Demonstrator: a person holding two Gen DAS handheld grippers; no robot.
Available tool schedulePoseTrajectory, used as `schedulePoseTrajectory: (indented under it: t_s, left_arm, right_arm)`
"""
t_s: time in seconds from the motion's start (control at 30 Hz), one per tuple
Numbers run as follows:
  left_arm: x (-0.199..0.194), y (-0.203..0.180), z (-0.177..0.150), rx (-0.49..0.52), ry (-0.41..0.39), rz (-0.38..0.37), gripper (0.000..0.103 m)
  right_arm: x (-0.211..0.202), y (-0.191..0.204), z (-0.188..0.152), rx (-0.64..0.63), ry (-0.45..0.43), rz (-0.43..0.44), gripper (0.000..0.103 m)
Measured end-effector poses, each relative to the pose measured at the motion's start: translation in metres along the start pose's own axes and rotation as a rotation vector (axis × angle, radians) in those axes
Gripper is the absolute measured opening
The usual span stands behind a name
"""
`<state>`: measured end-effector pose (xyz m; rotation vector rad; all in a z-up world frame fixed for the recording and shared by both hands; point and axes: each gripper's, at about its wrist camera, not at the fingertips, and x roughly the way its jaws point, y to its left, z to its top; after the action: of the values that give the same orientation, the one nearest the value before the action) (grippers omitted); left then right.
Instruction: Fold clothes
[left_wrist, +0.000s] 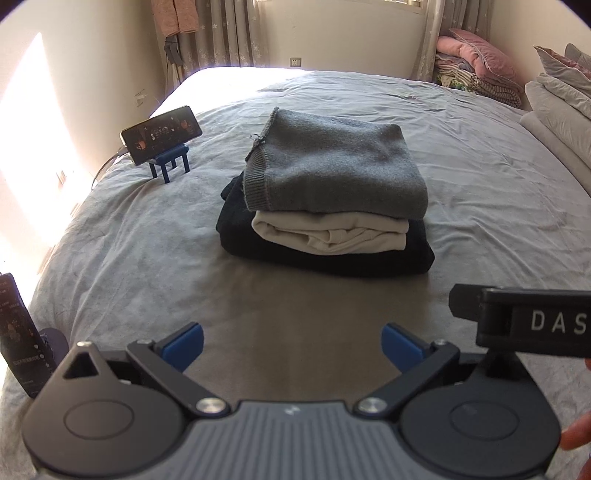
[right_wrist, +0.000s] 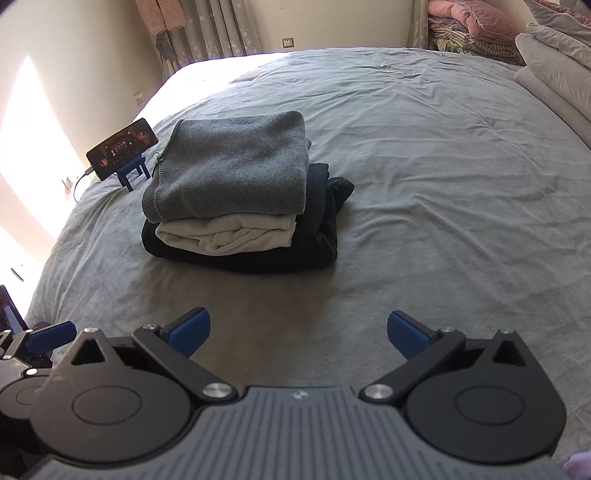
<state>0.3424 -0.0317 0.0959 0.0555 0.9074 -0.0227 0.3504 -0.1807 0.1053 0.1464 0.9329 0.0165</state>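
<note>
A stack of three folded garments lies on the grey bed (left_wrist: 147, 258): a grey knit sweater (left_wrist: 332, 170) on top, a cream garment (left_wrist: 332, 232) in the middle, a black garment (left_wrist: 332, 258) at the bottom. The right wrist view shows the same sweater (right_wrist: 236, 170), cream garment (right_wrist: 229, 232) and black garment (right_wrist: 317, 229) on the bed (right_wrist: 443, 184). My left gripper (left_wrist: 291, 345) is open and empty, short of the stack. My right gripper (right_wrist: 298, 332) is open and empty, to the right of the left one, whose fingertip (right_wrist: 51, 338) shows at the left edge.
A phone on a blue stand (left_wrist: 160, 134) sits at the bed's left side, also in the right wrist view (right_wrist: 122, 149). Pillows (left_wrist: 554, 96) and piled bedding (left_wrist: 476, 62) lie at the far right. A dark device (left_wrist: 18, 332) stands at the near left.
</note>
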Motion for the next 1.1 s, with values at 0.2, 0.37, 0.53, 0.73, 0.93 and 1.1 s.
schedulePoseTrajectory:
  t_s: [0.2,0.37,0.53,0.73,0.93,1.1]
  left_arm:
    - [-0.006,0.002,-0.009,-0.009,0.015,-0.001,0.103]
    - [-0.014,0.004,-0.018,-0.018,0.017,0.0,0.103]
    - [-0.027,0.005,-0.025,-0.018,0.005,0.0,0.103]
    - [-0.046,0.006,-0.036,-0.015,-0.027,-0.002,0.103]
    - [-0.06,0.006,-0.049,-0.013,-0.115,-0.003,0.103]
    - [-0.053,0.006,-0.073,-0.069,-0.213,-0.019,0.103]
  right_arm:
    - [-0.006,0.001,-0.011,-0.018,0.016,-0.09,0.103]
    - [-0.017,0.002,-0.02,-0.027,0.01,-0.095,0.103]
    - [-0.032,0.005,-0.027,-0.037,0.0,-0.092,0.103]
    - [-0.049,0.008,-0.037,-0.045,-0.016,-0.088,0.103]
    - [-0.066,0.012,-0.054,-0.081,-0.135,-0.108,0.103]
    - [-0.064,0.004,-0.081,-0.062,-0.303,-0.082,0.103]
